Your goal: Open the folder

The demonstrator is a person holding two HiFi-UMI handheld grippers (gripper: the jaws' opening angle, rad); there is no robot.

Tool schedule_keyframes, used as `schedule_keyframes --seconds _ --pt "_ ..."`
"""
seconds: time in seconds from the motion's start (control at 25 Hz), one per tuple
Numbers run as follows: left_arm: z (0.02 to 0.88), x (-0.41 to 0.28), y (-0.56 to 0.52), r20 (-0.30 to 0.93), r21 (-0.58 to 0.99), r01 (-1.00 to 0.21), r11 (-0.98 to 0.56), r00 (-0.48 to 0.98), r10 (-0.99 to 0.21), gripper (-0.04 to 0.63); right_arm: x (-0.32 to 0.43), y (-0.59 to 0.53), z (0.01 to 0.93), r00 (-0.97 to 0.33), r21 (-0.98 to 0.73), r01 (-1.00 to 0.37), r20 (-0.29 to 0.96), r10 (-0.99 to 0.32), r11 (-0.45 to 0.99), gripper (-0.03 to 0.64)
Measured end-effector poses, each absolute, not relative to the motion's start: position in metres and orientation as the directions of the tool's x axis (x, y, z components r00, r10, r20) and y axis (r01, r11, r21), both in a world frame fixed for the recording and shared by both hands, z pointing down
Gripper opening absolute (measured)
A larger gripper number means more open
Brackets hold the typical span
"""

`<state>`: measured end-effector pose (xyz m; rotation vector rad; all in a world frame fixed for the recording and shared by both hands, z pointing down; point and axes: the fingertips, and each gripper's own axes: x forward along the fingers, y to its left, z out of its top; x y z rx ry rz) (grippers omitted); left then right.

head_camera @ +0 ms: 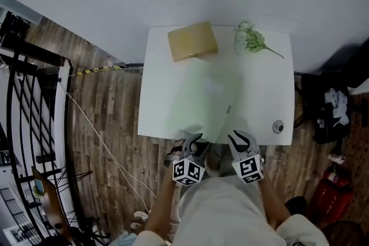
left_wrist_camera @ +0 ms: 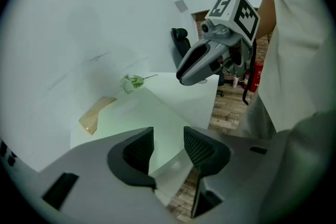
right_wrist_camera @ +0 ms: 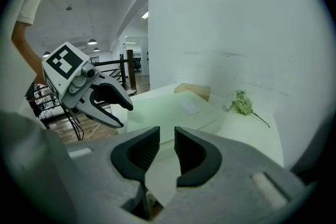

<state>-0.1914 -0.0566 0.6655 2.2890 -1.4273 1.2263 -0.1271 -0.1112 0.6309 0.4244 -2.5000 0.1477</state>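
Note:
A pale green translucent folder lies flat and closed across the middle of the white table, its near corner at the front edge. My left gripper hovers just off that front edge by the folder's near corner, jaws open, nothing between them. In the left gripper view the folder stretches away beyond the pads. My right gripper hangs beside it to the right, also at the table's front edge. A narrow gap shows between its pads, with the folder ahead and untouched.
A brown cardboard box sits at the table's back, touching the folder's far end. A green flower sprig lies at the back right. A small round object rests near the front right corner. Wooden floor and a black railing lie left.

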Motion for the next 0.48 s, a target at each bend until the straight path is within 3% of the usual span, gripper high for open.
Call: schedule_keyframes --seconds 0.48 --pt "0.69 -0.187 -0.041 0.713 -0.282 -0.622 -0.73 0.372 -0.594 0.193 -0.134 -0.077 0.655 -0.647 0.019 -0.579 0.597 -0.474 0.815 0.073"
